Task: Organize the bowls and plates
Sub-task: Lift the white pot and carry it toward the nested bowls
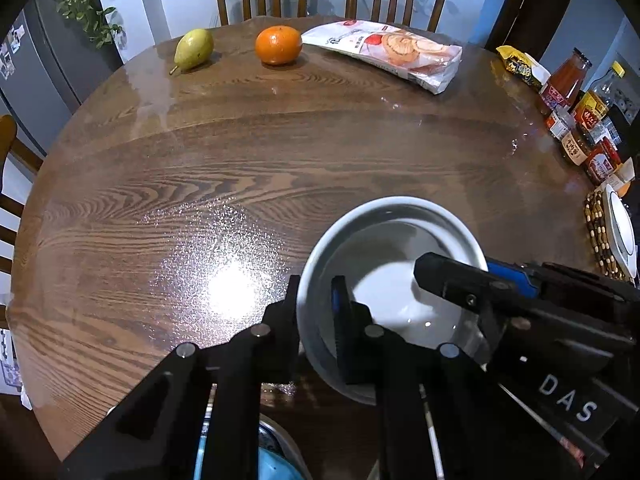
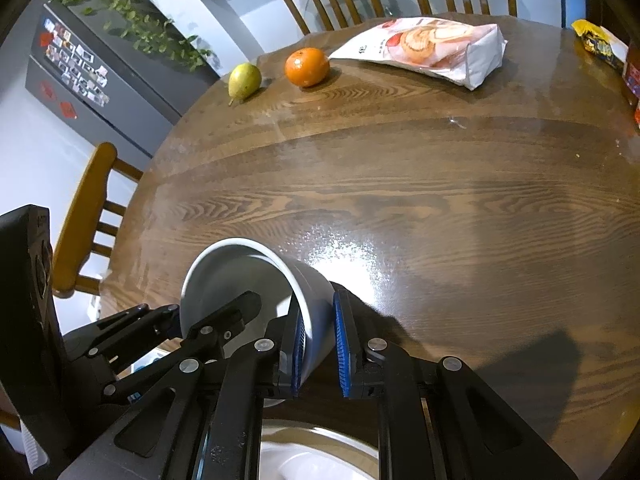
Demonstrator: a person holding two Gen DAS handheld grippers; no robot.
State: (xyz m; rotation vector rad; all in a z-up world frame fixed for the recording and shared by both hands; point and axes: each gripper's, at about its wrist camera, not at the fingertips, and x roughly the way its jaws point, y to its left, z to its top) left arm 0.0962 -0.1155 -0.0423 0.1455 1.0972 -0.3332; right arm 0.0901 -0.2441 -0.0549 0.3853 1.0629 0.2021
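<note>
A white bowl sits near the table's front edge, held by both grippers. My left gripper is shut on the bowl's left wall, one finger outside and the blue-padded one inside. In the right wrist view the same bowl appears tilted. There my right gripper clamps its right wall between two blue pads. The right gripper also enters the left wrist view from the right. The left gripper reaches in from the left in the right wrist view. I cannot tell whether the bowl touches the table.
A pear, an orange and a snack bag lie at the far side of the wooden table. Jars and bottles crowd the right edge beside a white plate on a beaded mat. Another white dish lies below the grippers.
</note>
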